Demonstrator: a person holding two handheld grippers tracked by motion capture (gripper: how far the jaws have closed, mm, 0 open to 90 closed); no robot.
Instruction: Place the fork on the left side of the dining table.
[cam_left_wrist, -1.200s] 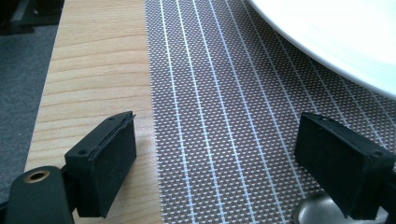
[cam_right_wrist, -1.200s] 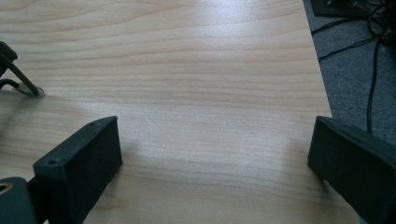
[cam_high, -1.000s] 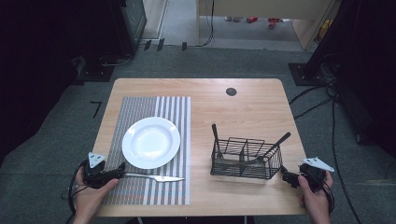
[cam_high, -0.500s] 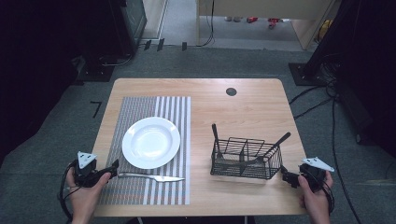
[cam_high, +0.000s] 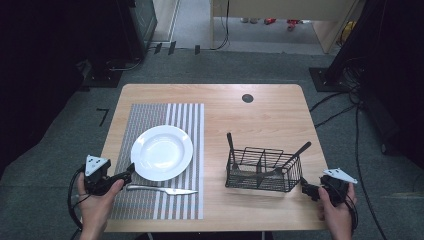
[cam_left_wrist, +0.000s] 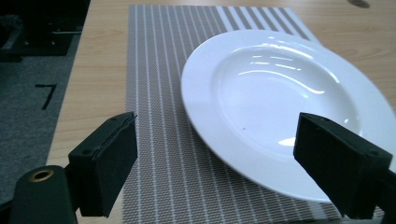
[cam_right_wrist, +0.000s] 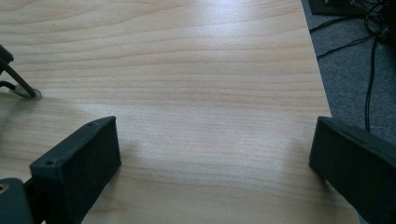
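- A white plate is seen on a grey striped placemat, on the left half of a wooden table.
- The left gripper is held just beside the plate's near-left rim, its jaws spread wide and gripping nothing.
- A table knife lies flat on the placemat, just in front of the plate.
- A black wire cutlery caddy holding dark-handled utensils stands at the right.
- The right gripper is held near the caddy's right corner, jaws parted and empty.

Glossy white plate on woven mat; wood-grain table.
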